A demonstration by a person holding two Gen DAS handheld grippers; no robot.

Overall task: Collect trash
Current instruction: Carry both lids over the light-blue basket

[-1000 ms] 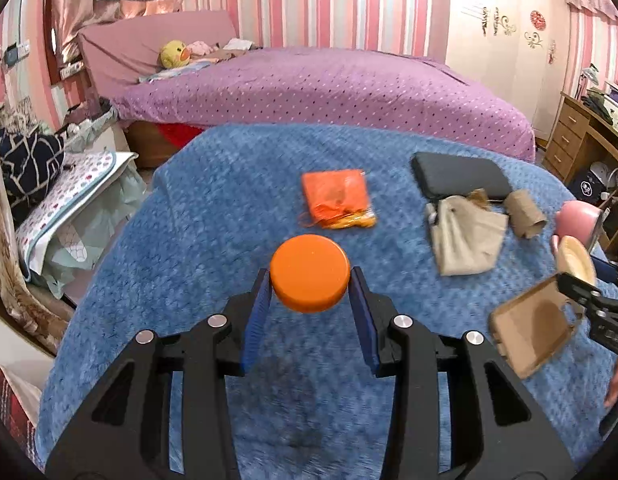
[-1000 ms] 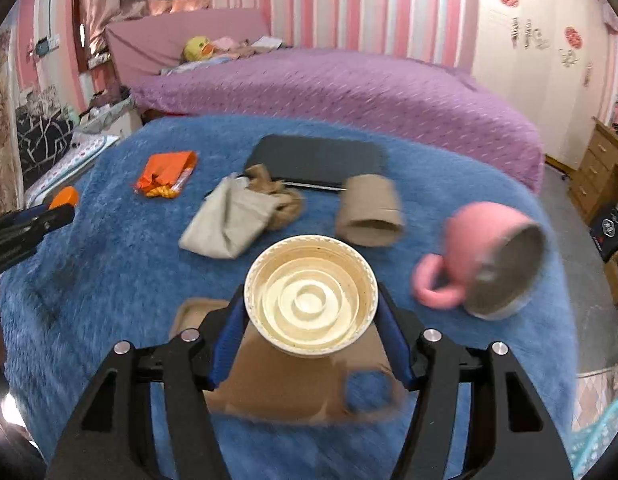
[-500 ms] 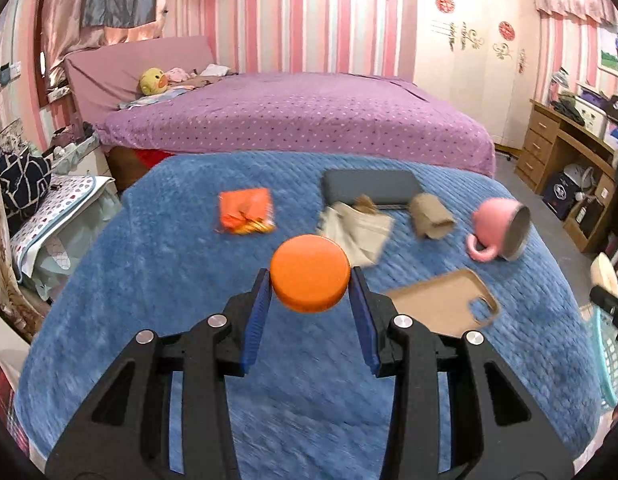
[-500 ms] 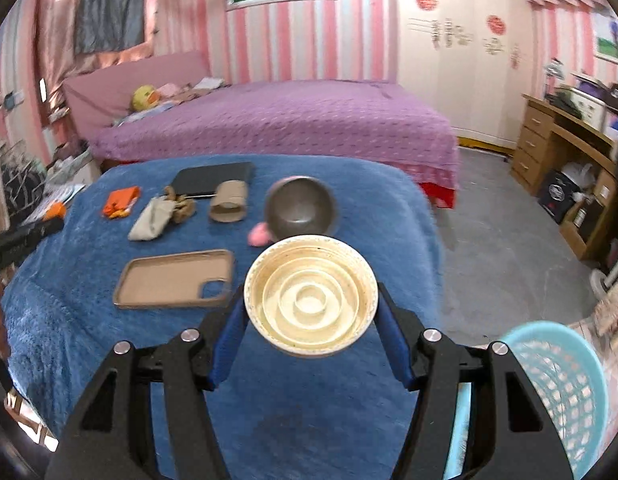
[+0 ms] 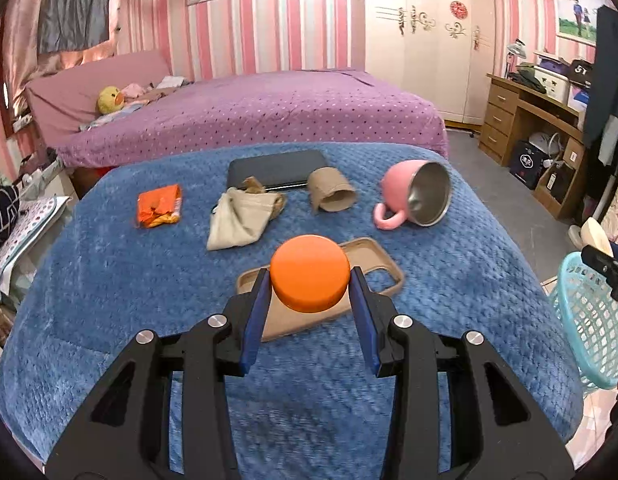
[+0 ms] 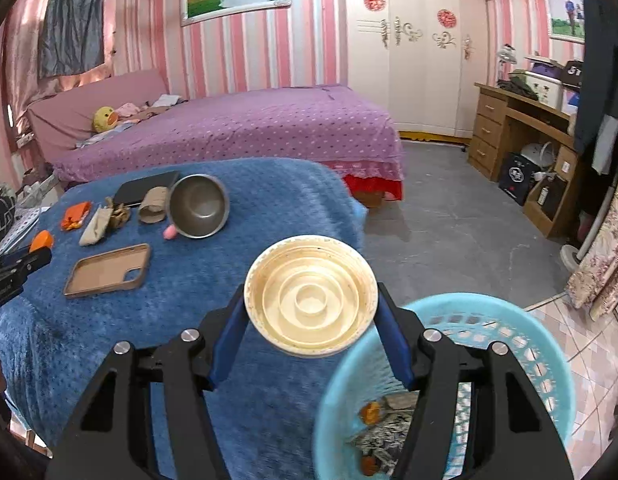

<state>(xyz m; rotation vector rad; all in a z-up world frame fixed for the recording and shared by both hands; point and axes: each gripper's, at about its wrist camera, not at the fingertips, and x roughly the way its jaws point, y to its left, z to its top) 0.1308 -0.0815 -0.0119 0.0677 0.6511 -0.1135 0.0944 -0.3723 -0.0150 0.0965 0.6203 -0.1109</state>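
Left wrist view looks down along the left gripper (image 5: 309,296), whose blue pads are clamped on an orange cap (image 5: 309,278) held above the near middle of a blue blanket (image 5: 109,280). Just beyond the cap a tan phone case (image 5: 381,264) lies flat on the blanket. Farther off, from left to right, lie an orange wrapper (image 5: 159,211), a crumpled beige cloth bag (image 5: 241,220), a cardboard tube (image 5: 331,196) and a pink mug (image 5: 415,198) tipped on its side with its steel inside facing right and near. A dark flat case (image 5: 275,168) lies at the far edge behind the bag and tube. At the right edge a light blue basket (image 5: 589,312) stands on the floor beside the blanket, with the tip of the other tool just above its rim. Right wrist view shows the right gripper (image 6: 311,320) clamped on a cream round lid (image 6: 311,300), its ringed inner face toward the camera, held over the near right corner of the blanket (image 6: 189,280) and beside the left rim of the basket (image 6: 529,340). Scraps of trash (image 6: 385,432) lie in the bottom of the basket, partly hidden by the gripper's right finger. The orange cap (image 6: 43,239) shows at the far left edge in the left gripper (image 6: 35,254), well apart from the basket
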